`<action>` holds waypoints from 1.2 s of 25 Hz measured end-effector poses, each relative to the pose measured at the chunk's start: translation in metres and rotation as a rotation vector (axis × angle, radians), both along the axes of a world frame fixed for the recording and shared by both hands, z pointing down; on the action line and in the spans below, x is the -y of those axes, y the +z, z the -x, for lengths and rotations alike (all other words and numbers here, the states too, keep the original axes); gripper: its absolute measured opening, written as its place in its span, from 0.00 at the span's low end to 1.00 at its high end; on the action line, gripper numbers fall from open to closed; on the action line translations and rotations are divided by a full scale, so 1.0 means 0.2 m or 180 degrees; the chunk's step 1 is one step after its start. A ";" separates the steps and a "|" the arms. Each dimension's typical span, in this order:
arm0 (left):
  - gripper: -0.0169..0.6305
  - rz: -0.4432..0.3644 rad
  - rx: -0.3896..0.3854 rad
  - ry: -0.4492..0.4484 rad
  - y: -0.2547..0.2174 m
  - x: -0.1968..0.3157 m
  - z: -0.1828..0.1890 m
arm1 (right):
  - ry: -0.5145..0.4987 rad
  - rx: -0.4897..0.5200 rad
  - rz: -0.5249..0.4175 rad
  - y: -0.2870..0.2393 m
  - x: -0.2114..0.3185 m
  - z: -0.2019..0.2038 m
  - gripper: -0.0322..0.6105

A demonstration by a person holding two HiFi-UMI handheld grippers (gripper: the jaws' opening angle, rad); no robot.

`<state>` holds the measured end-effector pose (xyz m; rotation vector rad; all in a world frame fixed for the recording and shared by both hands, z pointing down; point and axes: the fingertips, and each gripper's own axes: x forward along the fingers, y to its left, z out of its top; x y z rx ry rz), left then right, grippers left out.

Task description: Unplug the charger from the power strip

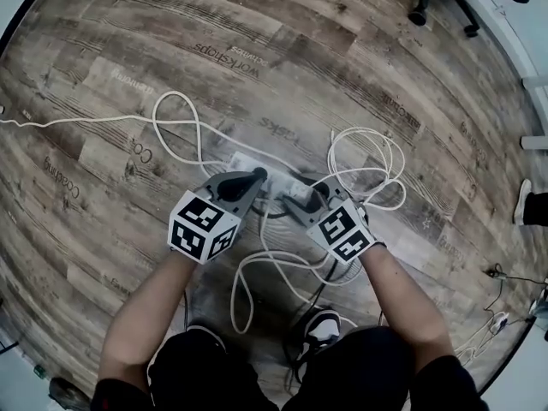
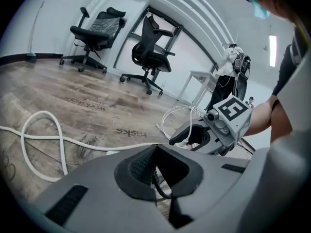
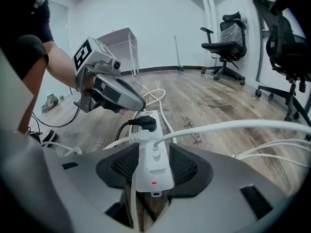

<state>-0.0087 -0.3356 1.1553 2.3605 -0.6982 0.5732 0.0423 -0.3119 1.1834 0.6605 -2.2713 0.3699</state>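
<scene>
A white power strip (image 3: 156, 178) with a red light lies on the wooden floor, and its near end sits between the wide-apart pads of my right gripper (image 3: 155, 165). A white charger (image 3: 155, 155) is plugged into it, its thick white cable (image 3: 233, 126) running off to the right. Farther along the strip sits a black plug (image 3: 146, 123). My left gripper (image 3: 138, 104) hangs just over that far end with its jaws together and nothing seen in them. In the head view both grippers, left (image 1: 257, 176) and right (image 1: 300, 199), meet over the strip (image 1: 244, 161).
White cable loops (image 1: 180, 122) lie on the floor to the left and a white coil (image 1: 368, 161) to the right. Black cords and my shoe (image 1: 324, 324) are below the grippers. Two office chairs (image 2: 153, 47) and a white table (image 2: 199, 79) stand farther back.
</scene>
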 end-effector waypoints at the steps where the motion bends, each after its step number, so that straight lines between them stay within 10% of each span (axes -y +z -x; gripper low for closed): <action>1: 0.05 0.0019 0.0031 0.0016 0.02 0.00 -0.02 | -0.0002 0.0002 0.0004 0.00 0.00 0.00 0.36; 30: 0.05 0.0111 0.0145 -0.0021 0.10 0.04 -0.09 | -0.0168 -0.0263 -0.0153 0.03 -0.04 -0.04 0.21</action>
